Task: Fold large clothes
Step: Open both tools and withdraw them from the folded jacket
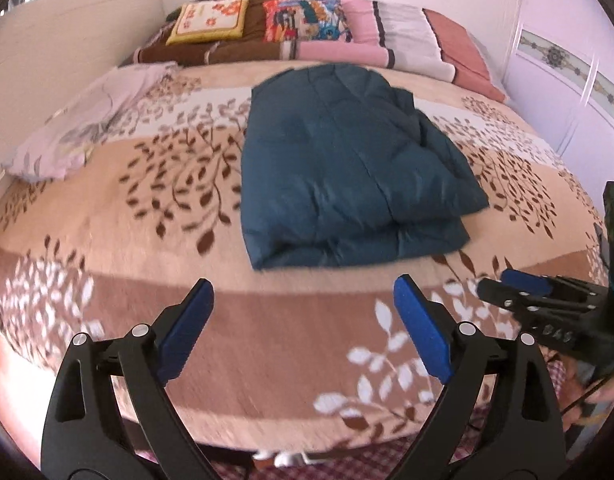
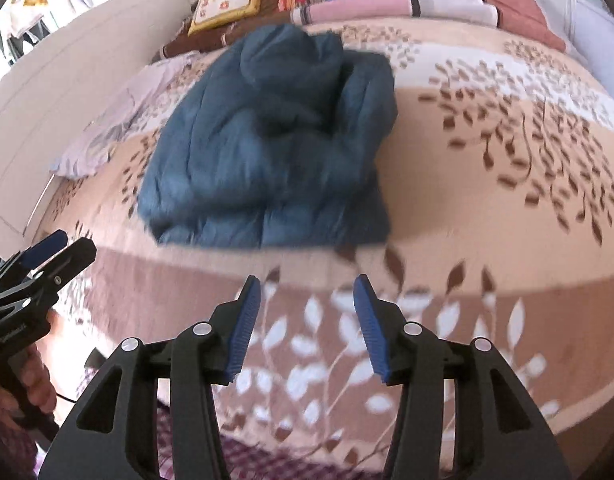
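Observation:
A dark teal padded jacket (image 1: 347,168) lies folded in a thick rectangle in the middle of the bed; the right wrist view shows the same jacket (image 2: 267,140), blurred. My left gripper (image 1: 303,284) hangs open over the bed's near edge, short of the jacket, with nothing between its blue pads (image 1: 187,324). My right gripper (image 2: 307,284) is also open and empty, near the front edge below the jacket. Each gripper shows at the side of the other's view: the right gripper (image 1: 507,284) and the left gripper (image 2: 63,244), held by a hand (image 2: 31,384).
The bed carries a beige blanket (image 1: 147,240) with brown and white leaves. A pale lilac floral cloth (image 1: 79,128) lies at the left. Patterned cushions (image 1: 211,20) and pink pillows (image 1: 387,40) line the head. A white wall (image 1: 47,40) stands left, a wardrobe (image 1: 567,92) right.

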Available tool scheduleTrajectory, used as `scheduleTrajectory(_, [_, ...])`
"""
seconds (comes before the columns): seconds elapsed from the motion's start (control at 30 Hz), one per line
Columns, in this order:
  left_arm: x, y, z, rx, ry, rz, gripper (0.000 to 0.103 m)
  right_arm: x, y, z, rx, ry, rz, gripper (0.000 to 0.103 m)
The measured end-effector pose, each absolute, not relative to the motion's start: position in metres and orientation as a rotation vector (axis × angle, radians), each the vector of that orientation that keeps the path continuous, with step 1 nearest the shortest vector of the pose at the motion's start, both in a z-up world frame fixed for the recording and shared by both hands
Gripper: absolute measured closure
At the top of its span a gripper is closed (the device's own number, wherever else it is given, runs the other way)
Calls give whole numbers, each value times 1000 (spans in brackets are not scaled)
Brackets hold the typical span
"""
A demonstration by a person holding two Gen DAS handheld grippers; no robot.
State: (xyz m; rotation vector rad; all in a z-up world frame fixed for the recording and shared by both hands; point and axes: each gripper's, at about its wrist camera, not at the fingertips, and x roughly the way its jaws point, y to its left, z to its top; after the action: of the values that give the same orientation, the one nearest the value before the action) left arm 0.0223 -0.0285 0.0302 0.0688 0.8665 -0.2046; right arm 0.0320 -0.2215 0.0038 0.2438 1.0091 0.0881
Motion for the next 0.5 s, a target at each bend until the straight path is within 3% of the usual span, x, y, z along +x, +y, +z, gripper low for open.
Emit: scheduleTrajectory(0.5, [-5, -26, -6, 35, 944, -113, 13, 6, -181, -17, 106, 1022, 19, 53])
